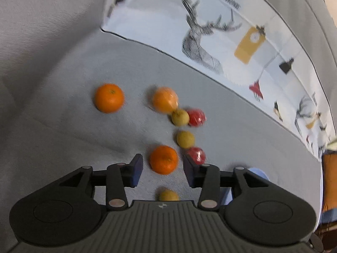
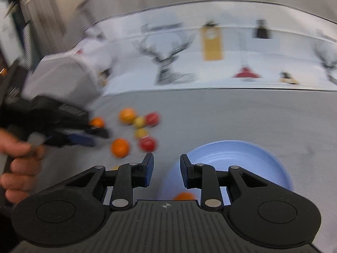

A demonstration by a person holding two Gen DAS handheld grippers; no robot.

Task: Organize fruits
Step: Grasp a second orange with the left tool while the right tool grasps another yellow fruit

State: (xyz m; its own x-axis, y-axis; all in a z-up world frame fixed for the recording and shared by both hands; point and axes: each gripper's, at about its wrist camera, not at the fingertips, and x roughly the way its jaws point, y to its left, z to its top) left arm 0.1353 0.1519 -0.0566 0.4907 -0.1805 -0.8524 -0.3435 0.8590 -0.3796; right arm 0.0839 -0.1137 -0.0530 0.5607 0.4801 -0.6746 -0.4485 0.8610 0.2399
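Note:
Several fruits lie on a grey sofa seat. In the left wrist view my left gripper (image 1: 163, 165) is open, its jaws on either side of an orange (image 1: 164, 159), not touching it. Beyond lie two more oranges (image 1: 108, 97) (image 1: 165, 99), two yellow-green fruits (image 1: 180, 117) (image 1: 185, 139), two red fruits (image 1: 196, 117) (image 1: 196, 155), and one small yellow fruit (image 1: 168, 195) under the gripper. In the right wrist view my right gripper (image 2: 166, 167) is open and empty above the near left rim of a light blue bowl (image 2: 263, 158), which holds an orange (image 2: 185, 196). The left gripper (image 2: 84, 136) shows there too.
A white cushion with deer prints (image 1: 210, 42) runs along the sofa back behind the fruit. The bowl's edge (image 1: 259, 171) shows right of my left gripper. An orange object (image 1: 329, 181) sits at the far right. The person's hand (image 2: 19, 164) holds the left gripper.

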